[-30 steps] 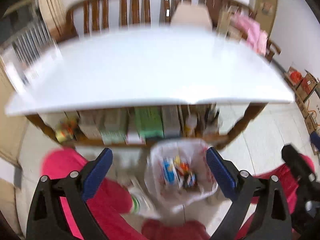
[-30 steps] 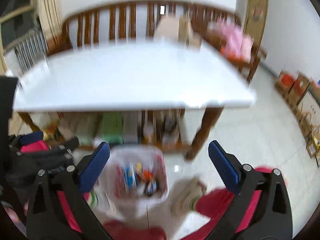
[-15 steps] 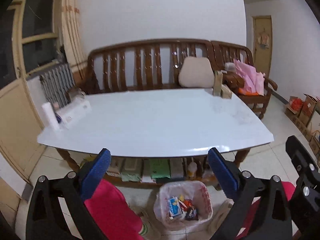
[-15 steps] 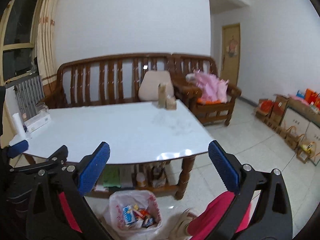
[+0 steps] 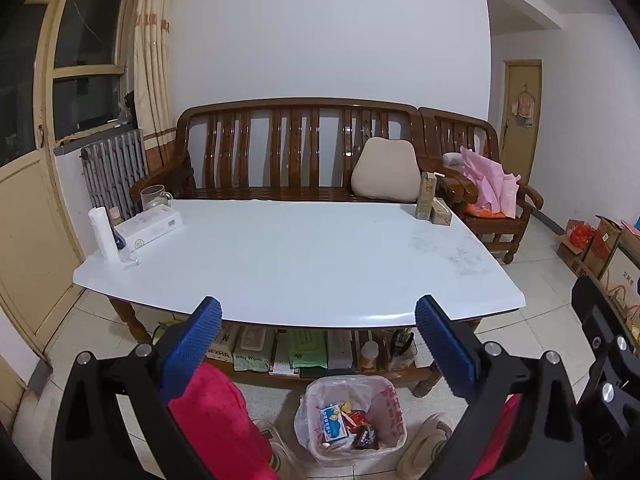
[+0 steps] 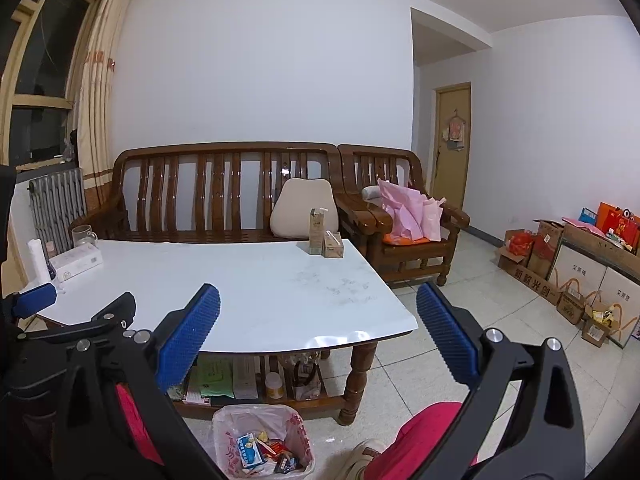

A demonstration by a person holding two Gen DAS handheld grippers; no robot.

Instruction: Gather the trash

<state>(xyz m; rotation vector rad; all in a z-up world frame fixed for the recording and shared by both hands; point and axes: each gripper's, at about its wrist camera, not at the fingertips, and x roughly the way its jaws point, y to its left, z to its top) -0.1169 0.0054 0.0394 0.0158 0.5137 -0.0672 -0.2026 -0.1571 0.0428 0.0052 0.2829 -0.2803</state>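
Jaws: both grippers spread wide, holding nothing | left gripper [image 5: 318, 344] and right gripper [image 6: 318, 332] raised, facing table [image 5: 304, 272] | trash sits in lined bin [image 5: 352, 420] on floor between person's feet, within easy drop | cartons [image 6: 325, 238] at far table corner, possibly next.

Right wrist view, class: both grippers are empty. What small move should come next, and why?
Probably reach the right gripper toward the two cartons at the table's far right corner. Both grippers are open and empty, the lined bin on the floor already holds wrappers, and those cartons look like the nearest remaining trash.
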